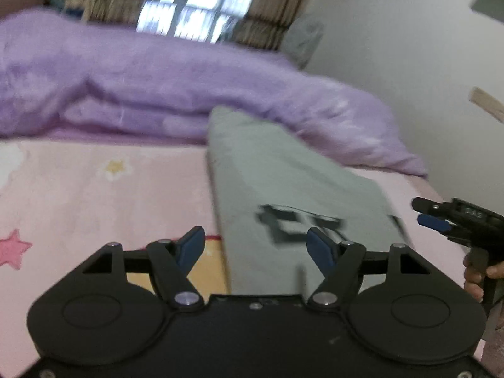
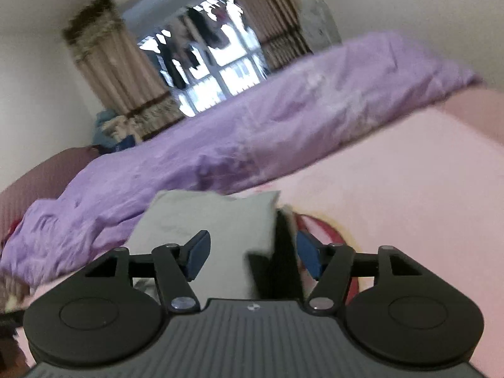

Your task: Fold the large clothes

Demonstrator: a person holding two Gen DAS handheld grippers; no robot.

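Observation:
A grey garment with a black print (image 1: 283, 182) lies folded in a long strip on the pink bed sheet (image 1: 94, 195). My left gripper (image 1: 255, 245) is open and empty, just above the garment's near end. In the right wrist view the same grey garment (image 2: 214, 220) lies ahead, with a dark part at its right edge. My right gripper (image 2: 252, 252) is open and empty over the garment's near end. The right gripper also shows in the left wrist view (image 1: 441, 217), held by a hand at the garment's right side. Both views are blurred.
A bunched purple duvet (image 1: 157, 78) lies across the far side of the bed, just behind the garment; it also shows in the right wrist view (image 2: 252, 126). A window with curtains (image 2: 201, 63) is beyond. A white wall (image 1: 409, 63) borders the bed's right side.

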